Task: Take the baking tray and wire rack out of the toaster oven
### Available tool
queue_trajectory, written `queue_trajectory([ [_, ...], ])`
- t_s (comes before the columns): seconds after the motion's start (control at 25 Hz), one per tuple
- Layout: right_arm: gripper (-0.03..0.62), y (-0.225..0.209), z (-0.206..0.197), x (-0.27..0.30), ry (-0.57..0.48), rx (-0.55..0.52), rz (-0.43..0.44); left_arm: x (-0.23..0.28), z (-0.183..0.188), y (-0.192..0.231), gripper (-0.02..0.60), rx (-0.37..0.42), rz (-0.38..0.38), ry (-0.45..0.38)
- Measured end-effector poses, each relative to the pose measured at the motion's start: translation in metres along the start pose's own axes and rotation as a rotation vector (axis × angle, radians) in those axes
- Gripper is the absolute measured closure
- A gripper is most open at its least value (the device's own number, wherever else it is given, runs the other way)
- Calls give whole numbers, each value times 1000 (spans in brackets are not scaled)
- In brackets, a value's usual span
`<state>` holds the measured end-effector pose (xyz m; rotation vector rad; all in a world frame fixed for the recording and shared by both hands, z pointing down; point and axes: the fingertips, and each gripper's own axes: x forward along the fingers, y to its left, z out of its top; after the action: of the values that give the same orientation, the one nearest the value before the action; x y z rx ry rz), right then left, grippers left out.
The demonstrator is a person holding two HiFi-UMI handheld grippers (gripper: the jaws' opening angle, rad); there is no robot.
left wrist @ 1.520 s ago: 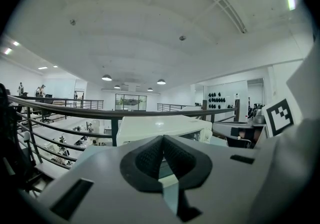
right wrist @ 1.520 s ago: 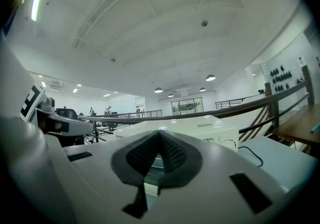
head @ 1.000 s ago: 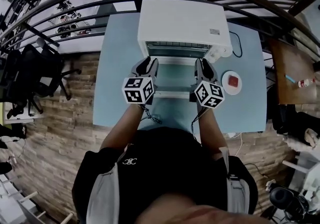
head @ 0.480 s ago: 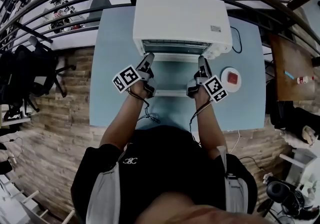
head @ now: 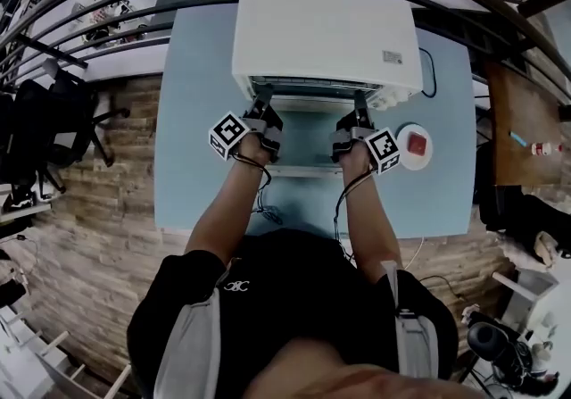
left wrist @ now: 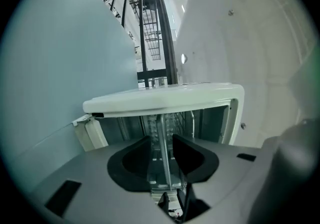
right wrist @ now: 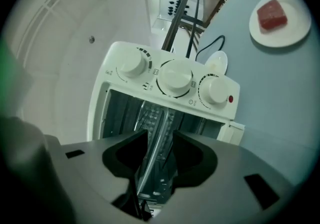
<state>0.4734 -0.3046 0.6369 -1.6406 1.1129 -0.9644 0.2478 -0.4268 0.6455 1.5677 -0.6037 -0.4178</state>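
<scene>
The white toaster oven [head: 326,31] stands at the back of the blue table [head: 192,120], its glass door [head: 308,145] folded down. My left gripper [head: 260,112] and right gripper [head: 359,113] reach level into the oven mouth, both rolled on their sides. In the left gripper view the metal edge of the baking tray [left wrist: 161,123] runs between the jaws of the left gripper [left wrist: 161,140], and wire rack bars [left wrist: 176,118] show behind. In the right gripper view the same edge [right wrist: 157,118] passes between the jaws of the right gripper [right wrist: 160,138]. Both pairs of jaws are opening and do not press on it.
A white plate [head: 415,145] with a red block sits right of the oven, also in the right gripper view as the plate [right wrist: 277,17]. A black cable [head: 426,67] loops behind the oven's right side. Three knobs [right wrist: 175,75] line the oven's panel. Railings run behind the table.
Both grippers went down and forward from above the open door to the oven mouth and rolled onto their sides, so the marker cubes now face outward.
</scene>
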Motion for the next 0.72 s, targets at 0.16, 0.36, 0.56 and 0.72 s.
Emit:
queue_trajectory([
  [0.16, 441, -6, 2, 16, -25, 75, 10, 16, 3, 0, 443, -24, -20, -31],
  [0.36, 441, -10, 3, 37, -40, 122, 17, 33, 6, 7, 443, -103, -17, -72],
  [0.56, 448, -13, 2, 55, -37, 161, 8, 45, 15, 6, 443, -135, -38, -125],
  [0.72, 496, -10, 1, 60, -29, 152, 28, 43, 19, 8, 483, -149, -38, -158],
])
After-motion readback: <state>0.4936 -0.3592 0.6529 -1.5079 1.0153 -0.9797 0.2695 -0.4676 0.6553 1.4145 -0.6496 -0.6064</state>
